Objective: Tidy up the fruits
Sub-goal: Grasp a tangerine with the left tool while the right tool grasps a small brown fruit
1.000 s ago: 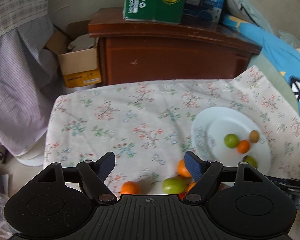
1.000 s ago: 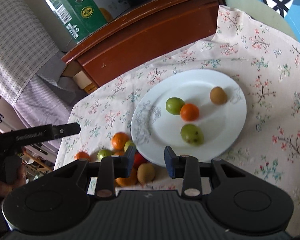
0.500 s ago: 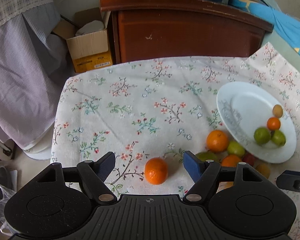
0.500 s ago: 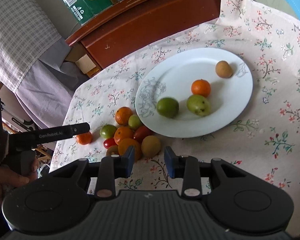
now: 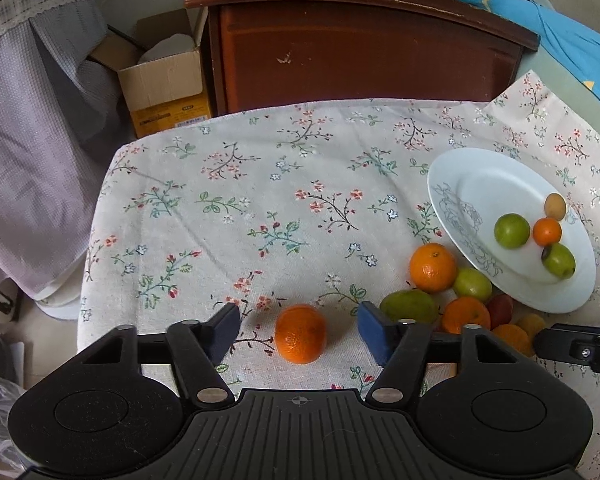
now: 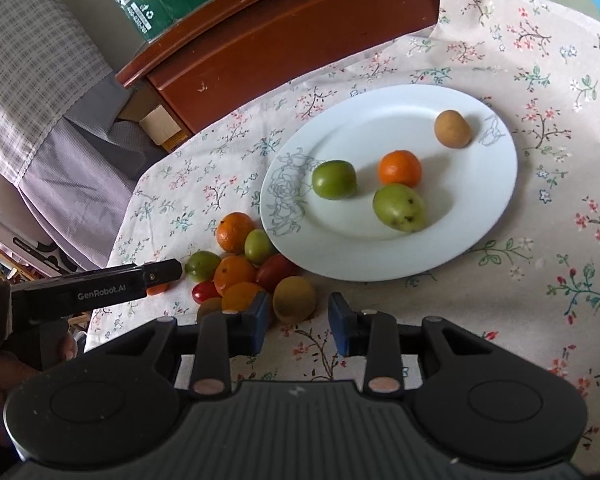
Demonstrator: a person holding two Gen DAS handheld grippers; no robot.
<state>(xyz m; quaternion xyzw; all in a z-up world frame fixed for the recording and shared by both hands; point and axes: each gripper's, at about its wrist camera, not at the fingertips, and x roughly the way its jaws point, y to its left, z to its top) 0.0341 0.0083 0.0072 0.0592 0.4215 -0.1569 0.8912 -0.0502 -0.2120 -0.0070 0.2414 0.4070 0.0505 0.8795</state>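
Orange mandarin [image 5: 300, 333] between (closing) jaws

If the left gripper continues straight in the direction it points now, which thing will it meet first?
Most likely the lone orange lying on the tablecloth, between the open pads of the left gripper, which have just been closing.

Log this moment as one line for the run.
left gripper: closing around lone orange, no contact | right gripper: open, empty, near brown fruit | plate: four fruits
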